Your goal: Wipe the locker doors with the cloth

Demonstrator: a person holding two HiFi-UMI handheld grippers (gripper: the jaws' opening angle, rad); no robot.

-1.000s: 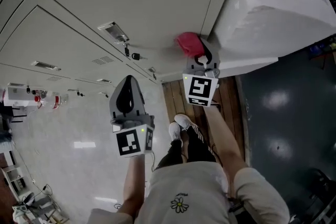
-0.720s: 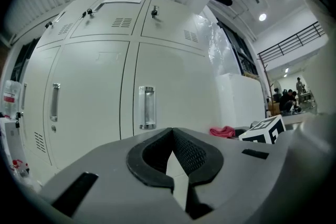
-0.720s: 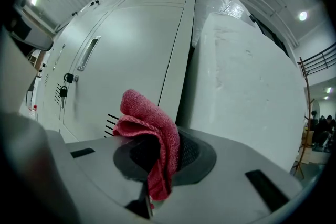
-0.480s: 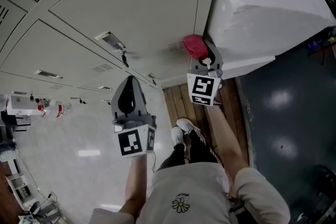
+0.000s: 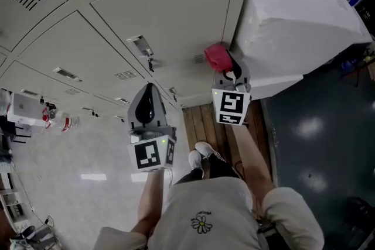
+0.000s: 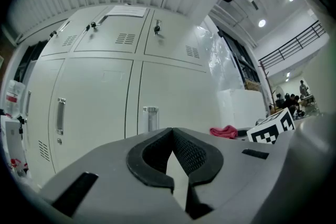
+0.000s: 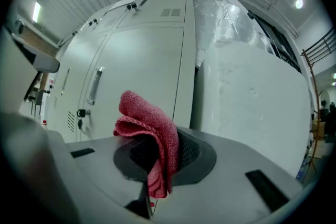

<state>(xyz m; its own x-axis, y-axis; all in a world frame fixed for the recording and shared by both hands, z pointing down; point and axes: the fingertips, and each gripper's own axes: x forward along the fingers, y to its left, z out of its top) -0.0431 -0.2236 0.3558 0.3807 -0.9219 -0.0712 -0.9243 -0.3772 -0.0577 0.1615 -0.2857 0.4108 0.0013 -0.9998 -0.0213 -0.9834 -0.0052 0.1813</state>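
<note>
Pale grey locker doors [image 5: 158, 14] fill the upper left of the head view, each with a metal handle [image 5: 140, 44]. My right gripper [image 5: 226, 65] is shut on a red cloth [image 5: 217, 57], which is held up by the right edge of one door, beside a small vent; contact with the door cannot be told. In the right gripper view the cloth [image 7: 149, 128] hangs folded out of the shut gripper [image 7: 160, 150], doors [image 7: 142, 71] ahead. My left gripper [image 5: 149, 89] is lower left, away from the doors, shut and holding nothing [image 6: 172, 130].
A large white plastic-wrapped block [image 5: 299, 14] stands directly right of the lockers. Below are wooden floor boards [image 5: 196, 120], the person's shoes [image 5: 202, 151], dark floor [image 5: 316, 143] at right and glossy pale floor [image 5: 70, 167] at left. Small red-and-white items [image 5: 53, 119] stand far left.
The head view has shifted, showing more of the upper lockers. Both grippers keep roughly their places; the cloth stays by the door's right edge, slightly lower in the picture.
</note>
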